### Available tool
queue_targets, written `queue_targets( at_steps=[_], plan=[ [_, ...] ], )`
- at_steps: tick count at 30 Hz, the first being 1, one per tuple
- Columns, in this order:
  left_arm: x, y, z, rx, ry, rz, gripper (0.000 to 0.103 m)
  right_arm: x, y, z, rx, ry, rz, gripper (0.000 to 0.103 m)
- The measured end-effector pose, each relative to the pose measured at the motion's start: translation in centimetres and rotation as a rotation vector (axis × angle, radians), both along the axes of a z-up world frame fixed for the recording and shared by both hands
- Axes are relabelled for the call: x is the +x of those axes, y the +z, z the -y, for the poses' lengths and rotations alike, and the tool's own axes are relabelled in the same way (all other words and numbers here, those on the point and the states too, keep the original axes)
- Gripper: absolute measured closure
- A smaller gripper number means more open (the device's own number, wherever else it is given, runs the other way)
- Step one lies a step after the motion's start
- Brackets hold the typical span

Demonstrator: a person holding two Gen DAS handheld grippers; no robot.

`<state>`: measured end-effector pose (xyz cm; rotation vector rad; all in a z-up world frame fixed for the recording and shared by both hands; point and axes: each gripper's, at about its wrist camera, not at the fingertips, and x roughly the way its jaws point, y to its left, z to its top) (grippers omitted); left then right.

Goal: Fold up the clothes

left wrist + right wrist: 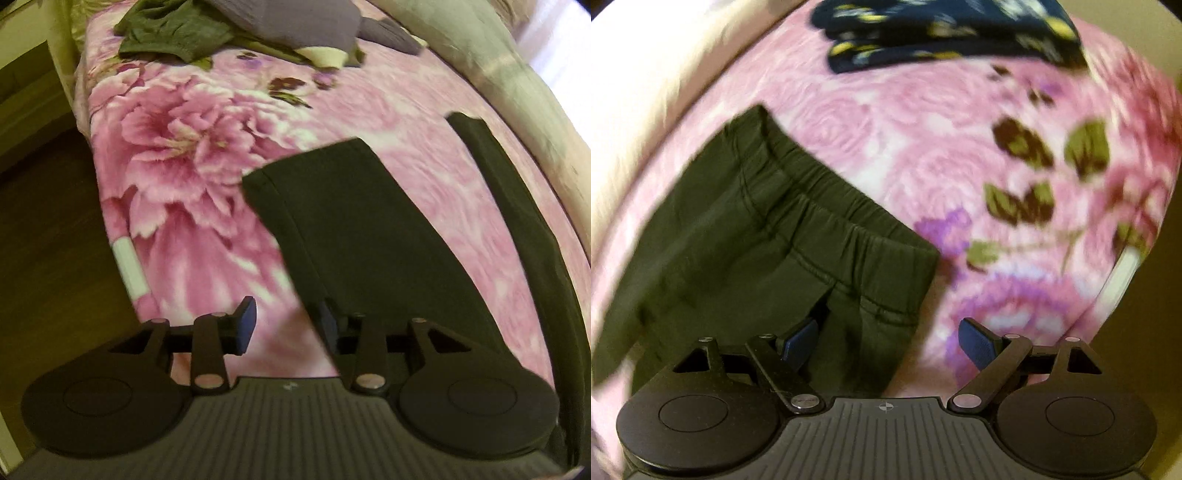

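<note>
Both grippers, left (288, 325) and right (890, 338), gape empty above dark trousers (768, 236) spread on floral blanket (184, 166); next move likely: pinch hem, fold toward waistband.

1. A pink floral blanket (177, 155) covers the bed.
2. Dark wooden floor (48, 240) lies at nine o'clock.
3. A pale cushion (517, 85) edges the bed at two o'clock.
</note>
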<state>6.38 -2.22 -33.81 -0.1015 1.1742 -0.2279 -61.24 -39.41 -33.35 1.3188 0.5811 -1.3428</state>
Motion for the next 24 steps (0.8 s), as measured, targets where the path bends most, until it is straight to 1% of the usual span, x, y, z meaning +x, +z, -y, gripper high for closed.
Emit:
queue_targets(
  at_steps=[2, 3, 5, 6, 7, 8, 11, 12, 13, 14, 15, 16, 17, 18, 19, 21, 22, 23, 24],
  plan=[
    [1.5, -1.2, 0.4, -0.019, 0.022, -0.004, 0.069, -0.8, -0.7, -0.3, -0.019, -0.061, 0.084, 0.017],
    [2.0, -1.7, 0.8, -0.020, 0.030, 0.010, 0.069, -1.0, -1.1, -0.3, -0.026, -0.083, 0.110, 0.017],
    [2.6, -1.8, 1.8, -0.012, 0.000, 0.038, 0.070, -1.4, -2.0, -0.2, -0.042, -0.126, 0.156, 0.017],
    [2.8, -1.8, 2.3, -0.008, -0.022, 0.049, 0.071, -1.5, -2.3, -0.1, -0.053, -0.144, 0.161, 0.017],
    [3.0, -1.8, 2.8, -0.003, -0.044, 0.060, 0.083, -1.5, -2.4, -0.1, -0.067, -0.154, 0.162, 0.017],
    [3.2, -1.7, 3.3, 0.002, -0.065, 0.071, 0.098, -1.4, -2.5, 0.1, -0.077, -0.161, 0.160, 0.017],
    [3.4, -0.5, 4.0, -0.012, -0.131, 0.107, 0.098, -1.1, -2.4, 0.6, -0.082, -0.146, 0.133, 0.018],
    [3.1, 0.5, 3.9, -0.028, -0.156, 0.141, 0.098, -0.9, -2.2, 0.9, -0.089, -0.131, 0.122, 0.059],
    [2.7, 1.8, 3.8, -0.048, -0.188, 0.189, 0.098, -0.8, -2.0, 1.3, -0.088, -0.115, 0.110, 0.083],
    [2.2, 3.1, 3.6, -0.068, -0.219, 0.236, 0.098, -0.8, -1.6, 1.4, -0.086, -0.110, 0.103, 0.082],
    [1.7, 4.2, 3.3, -0.065, -0.251, 0.284, 0.097, -0.7, -0.8, 1.4, -0.112, -0.103, 0.106, 0.083],
    [1.1, 5.0, 2.8, -0.042, -0.284, 0.333, 0.096, -0.6, 0.1, 1.0, -0.154, -0.087, 0.111, 0.083],
    [0.9, 5.1, 2.1, -0.012, -0.299, 0.348, 0.096, -0.7, 0.8, 0.6, -0.185, -0.075, 0.124, 0.084],
    [0.9, 4.6, 1.3, 0.022, -0.299, 0.330, 0.096, -0.7, 1.3, 0.0, -0.199, -0.073, 0.129, 0.083],
    [1.0, 3.4, 0.8, 0.077, -0.300, 0.302, 0.095, -0.9, 0.9, -0.4, -0.169, -0.088, 0.121, 0.083],
    [1.1, 0.0, 0.6, 0.225, -0.307, 0.225, 0.094, -1.3, -1.3, -0.9, -0.059, -0.111, 0.119, 0.082],
    [1.0, -1.1, 0.7, 0.274, -0.316, 0.215, 0.093, -1.5, -2.1, -1.0, -0.021, -0.123, 0.123, 0.081],
    [0.6, -1.5, 1.1, 0.298, -0.330, 0.231, 0.093, -1.7, -2.5, -1.1, -0.012, -0.138, 0.135, 0.078],
    [0.2, -1.7, 1.5, 0.321, -0.334, 0.250, 0.093, -1.6, -2.6, -1.2, -0.008, -0.140, 0.141, 0.066]
  ],
)
